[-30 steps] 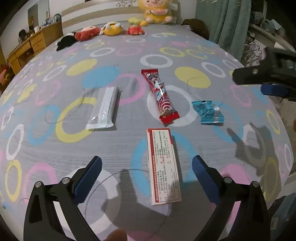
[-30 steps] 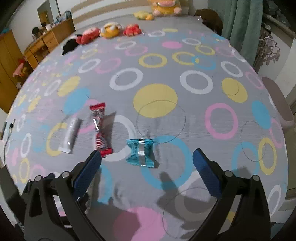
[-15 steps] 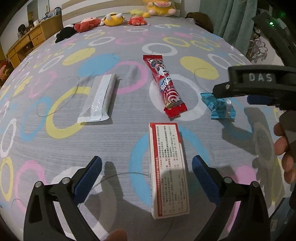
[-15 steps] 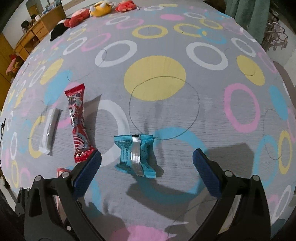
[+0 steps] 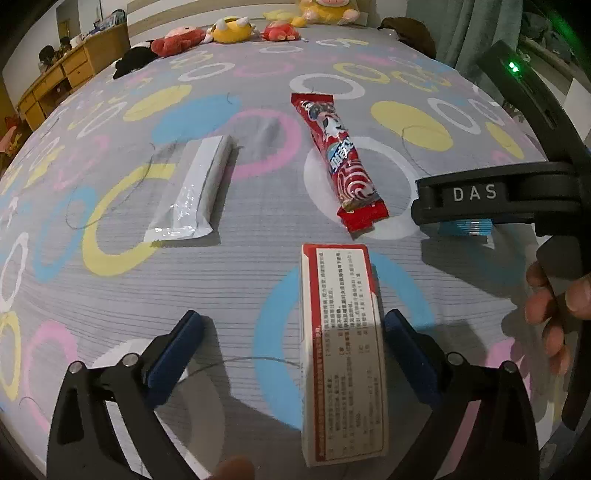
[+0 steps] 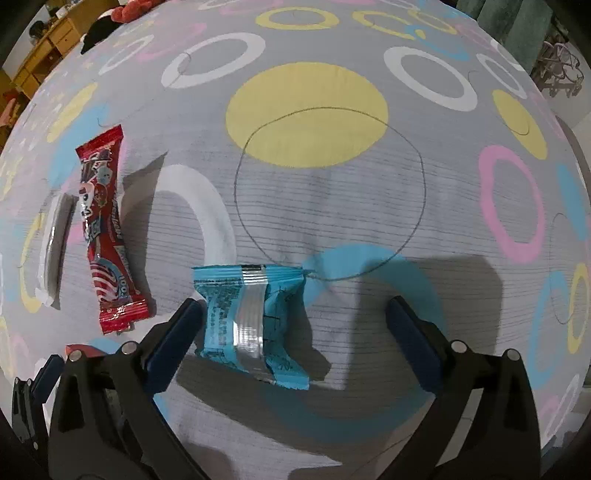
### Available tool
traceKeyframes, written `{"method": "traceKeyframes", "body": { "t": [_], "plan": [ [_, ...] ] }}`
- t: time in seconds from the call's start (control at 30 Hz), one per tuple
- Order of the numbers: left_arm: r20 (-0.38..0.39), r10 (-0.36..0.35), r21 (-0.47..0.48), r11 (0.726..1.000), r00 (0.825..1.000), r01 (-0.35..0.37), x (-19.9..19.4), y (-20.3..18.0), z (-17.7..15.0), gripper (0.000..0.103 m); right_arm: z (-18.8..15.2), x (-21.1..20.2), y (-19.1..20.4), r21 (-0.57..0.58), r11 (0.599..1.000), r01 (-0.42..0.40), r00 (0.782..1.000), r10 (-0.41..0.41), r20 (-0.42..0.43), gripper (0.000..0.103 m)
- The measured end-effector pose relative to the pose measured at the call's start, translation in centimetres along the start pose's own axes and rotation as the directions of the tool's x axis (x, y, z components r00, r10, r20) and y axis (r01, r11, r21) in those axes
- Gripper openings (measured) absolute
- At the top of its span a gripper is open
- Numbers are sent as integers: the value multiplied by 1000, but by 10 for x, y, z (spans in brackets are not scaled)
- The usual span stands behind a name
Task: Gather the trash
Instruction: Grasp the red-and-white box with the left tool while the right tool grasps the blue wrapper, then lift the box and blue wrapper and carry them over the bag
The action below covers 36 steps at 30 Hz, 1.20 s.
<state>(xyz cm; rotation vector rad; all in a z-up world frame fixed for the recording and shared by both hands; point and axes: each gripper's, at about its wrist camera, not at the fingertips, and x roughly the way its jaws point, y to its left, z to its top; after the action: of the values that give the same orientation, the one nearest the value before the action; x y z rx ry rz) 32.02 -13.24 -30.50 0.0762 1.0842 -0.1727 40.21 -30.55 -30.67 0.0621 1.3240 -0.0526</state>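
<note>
Four pieces of trash lie on the bed. In the left wrist view a red-and-white box lies between the fingers of my open left gripper, close to the right finger. A red snack wrapper and a silver pouch lie beyond it. In the right wrist view a blue wrapper lies between the fingers of my open right gripper, against the left finger. The red wrapper and silver pouch lie to its left. The right gripper's body hides most of the blue wrapper in the left wrist view.
The bed has a grey cover with coloured rings. Plush toys line the headboard end. A wooden dresser stands at the far left. Green curtains hang at the right.
Both grippers have moved forward and down toward the bed. The box now sits between the left fingers and the blue wrapper between the right fingers. Both grippers stay open.
</note>
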Motion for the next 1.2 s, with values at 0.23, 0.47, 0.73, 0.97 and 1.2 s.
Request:
{"method": "traceKeyframes", "body": {
  "t": [0.23, 0.47, 0.73, 0.97, 1.2],
  "plan": [
    [1, 33, -9, 999, 999, -33, -1, -3, 1, 85, 10, 2, 9, 4, 1000, 29, 1000, -29, -11, 95],
    [12, 22, 8, 1000, 1000, -22, -12, -7, 3, 33, 7, -13, 37, -79, 995, 61, 998, -58, 32, 28],
    [17, 5, -18, 1000, 1000, -5, -18, -2, 5, 33, 8, -12, 50, -90, 992, 88, 996, -86, 35, 25],
    [24, 17, 19, 1000, 1000, -17, -21, -5, 1, 33, 3, -11, 53, -84, 992, 99, 995, -96, 40, 25],
    [53, 15, 46, 999, 999, -17, -32, -10, -1, 33, 0, -24, 51, -77, 992, 101, 994, -97, 49, 24]
  ]
}}
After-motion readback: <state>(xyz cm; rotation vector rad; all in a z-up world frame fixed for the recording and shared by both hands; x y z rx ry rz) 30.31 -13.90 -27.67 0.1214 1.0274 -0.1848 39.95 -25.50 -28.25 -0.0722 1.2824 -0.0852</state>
